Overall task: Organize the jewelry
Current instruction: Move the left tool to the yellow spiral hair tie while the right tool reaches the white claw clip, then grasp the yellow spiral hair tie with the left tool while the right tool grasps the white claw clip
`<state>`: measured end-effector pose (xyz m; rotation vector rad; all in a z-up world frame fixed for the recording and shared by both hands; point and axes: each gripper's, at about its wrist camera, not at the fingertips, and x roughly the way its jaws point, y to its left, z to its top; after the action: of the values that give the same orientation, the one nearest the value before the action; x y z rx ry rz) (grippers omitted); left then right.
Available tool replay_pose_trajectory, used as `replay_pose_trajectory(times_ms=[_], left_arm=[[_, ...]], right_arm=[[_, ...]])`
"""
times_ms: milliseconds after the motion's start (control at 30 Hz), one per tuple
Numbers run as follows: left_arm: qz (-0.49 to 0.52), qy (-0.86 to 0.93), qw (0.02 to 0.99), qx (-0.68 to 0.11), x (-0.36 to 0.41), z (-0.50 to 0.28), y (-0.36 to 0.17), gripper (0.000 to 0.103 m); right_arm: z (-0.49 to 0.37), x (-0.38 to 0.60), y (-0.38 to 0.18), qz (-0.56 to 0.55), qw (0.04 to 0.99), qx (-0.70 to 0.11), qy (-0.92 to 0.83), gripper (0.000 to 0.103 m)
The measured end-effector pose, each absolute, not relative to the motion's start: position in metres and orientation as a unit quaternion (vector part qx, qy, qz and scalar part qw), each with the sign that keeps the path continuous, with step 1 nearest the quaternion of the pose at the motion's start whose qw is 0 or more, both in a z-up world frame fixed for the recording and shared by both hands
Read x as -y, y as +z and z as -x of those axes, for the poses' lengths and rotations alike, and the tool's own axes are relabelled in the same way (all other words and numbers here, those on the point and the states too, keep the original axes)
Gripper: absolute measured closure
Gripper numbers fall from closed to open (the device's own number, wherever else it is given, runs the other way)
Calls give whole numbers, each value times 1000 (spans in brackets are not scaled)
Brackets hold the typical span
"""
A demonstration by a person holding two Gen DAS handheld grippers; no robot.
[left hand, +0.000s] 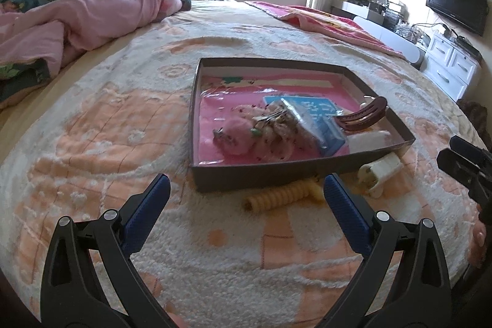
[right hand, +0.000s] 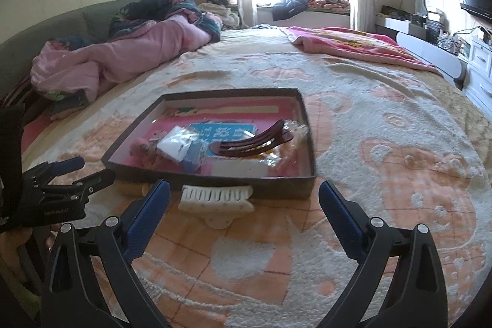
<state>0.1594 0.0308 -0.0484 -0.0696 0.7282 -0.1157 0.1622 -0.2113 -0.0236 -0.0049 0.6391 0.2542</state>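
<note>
Your left gripper [left hand: 246,189] hangs low over the patterned bedspread [left hand: 123,125], its blue-padded fingers [left hand: 150,202] spread wide with nothing between them. Just ahead of it, nearer the right finger, a yellow spiral hair clip [left hand: 276,199] lies on the bedspread against the near wall of the shallow dark cardboard tray [left hand: 246,174]. Past the tip of that right finger sits a white claw clip [left hand: 379,172], tilted, just outside the tray's near right corner. Inside the tray, straight ahead, you have a pink pompom piece [left hand: 236,136] beside a heap of small jewelry [left hand: 273,128], then a blue packet [left hand: 319,119], then a dark red banana clip [left hand: 363,114] toward the right wall.

Your right gripper [right hand: 244,192] is also opened wide and empty, hovering over the bedspread to the right of the left one, which shows at the left edge of its view. The white claw clip lies directly ahead between its fingertips, teeth toward the tray and touching the tray's front wall. The banana clip rests beyond it inside the tray.
</note>
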Motion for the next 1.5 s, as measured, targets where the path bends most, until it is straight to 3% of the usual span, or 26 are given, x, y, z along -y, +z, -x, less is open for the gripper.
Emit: replay_pose_trajectory(times_ms=[733, 900, 1233, 1333, 1400, 1500], left_arm=[[77, -99, 902, -414, -24, -177, -80, 12], [86, -105, 897, -421, -23, -183, -84, 12], [88, -116, 894, -423, -9, -192, -84, 12], [78, -116, 893, -427, -1, -195, -85, 21], [66, -111, 893, -430, 2, -194, -87, 40], [54, -114, 894, -429, 3, -191, -86, 47]], right_arm=[[-206, 191, -73, -15, 902, -390, 183, 8], [-213, 188, -80, -21, 893, -404, 198, 30], [-208, 214, -67, -61, 901, -387, 188, 30], [-207, 223, -61, -72, 904, -380, 184, 30], [-206, 228, -59, -80, 905, -376, 183, 30], [-206, 232, -56, -87, 906, -372, 181, 30]])
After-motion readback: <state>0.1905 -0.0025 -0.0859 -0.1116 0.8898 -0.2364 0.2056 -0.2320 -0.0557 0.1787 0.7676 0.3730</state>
